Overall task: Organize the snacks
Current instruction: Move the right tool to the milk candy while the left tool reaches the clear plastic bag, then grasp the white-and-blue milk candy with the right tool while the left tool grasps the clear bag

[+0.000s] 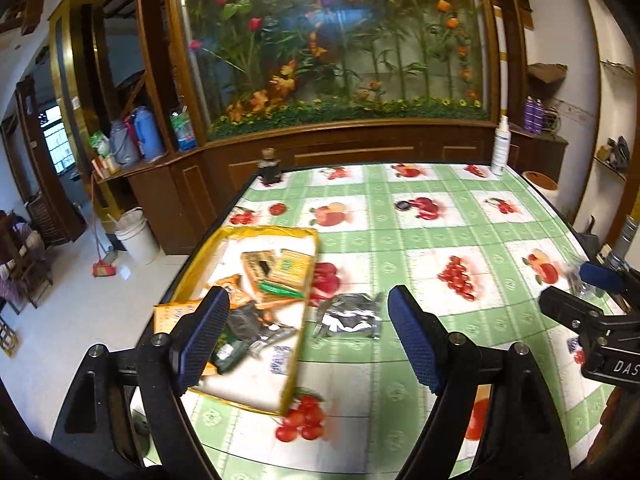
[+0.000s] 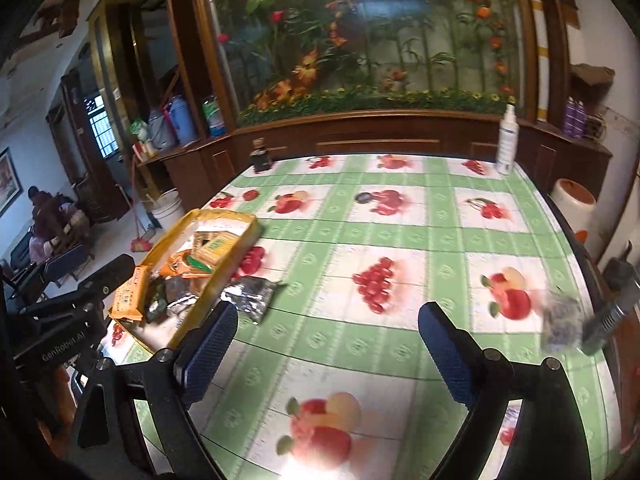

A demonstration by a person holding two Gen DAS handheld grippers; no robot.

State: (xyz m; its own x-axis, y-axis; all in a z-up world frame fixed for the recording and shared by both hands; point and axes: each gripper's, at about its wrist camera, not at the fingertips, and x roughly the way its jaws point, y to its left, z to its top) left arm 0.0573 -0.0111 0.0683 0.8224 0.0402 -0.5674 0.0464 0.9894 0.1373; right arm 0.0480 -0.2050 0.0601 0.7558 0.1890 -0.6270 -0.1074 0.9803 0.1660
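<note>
Both tongs empty, spread wide: left tongs (image 1: 308, 338) above the near left of the worktop (image 1: 440, 240), right tongs (image 2: 328, 354) further right over bare cloth, nothing between the pads.

Nearest my left tongs: the yellow tray (image 1: 298, 332), partly under the left finger, holding mixed snack packets (image 1: 276, 276). Just ahead, between the left fingers, the silver foil pouch (image 1: 348, 316) lies outside the tray, close beside its right wall. From my right tongs it sits ahead-left (image 2: 250, 294).

Risks as I judge them: foil is slick and flat on the cloth, so the pads may skid off or pinch the cloth. Coming in from the right could knock the tray wall and shove it toward the worktop's left edge. Both tongs converging on one pouch could clash.

Far right of my right tongs, a blurred bluish item (image 2: 560, 320) near the edge; could be nudged off.
</note>
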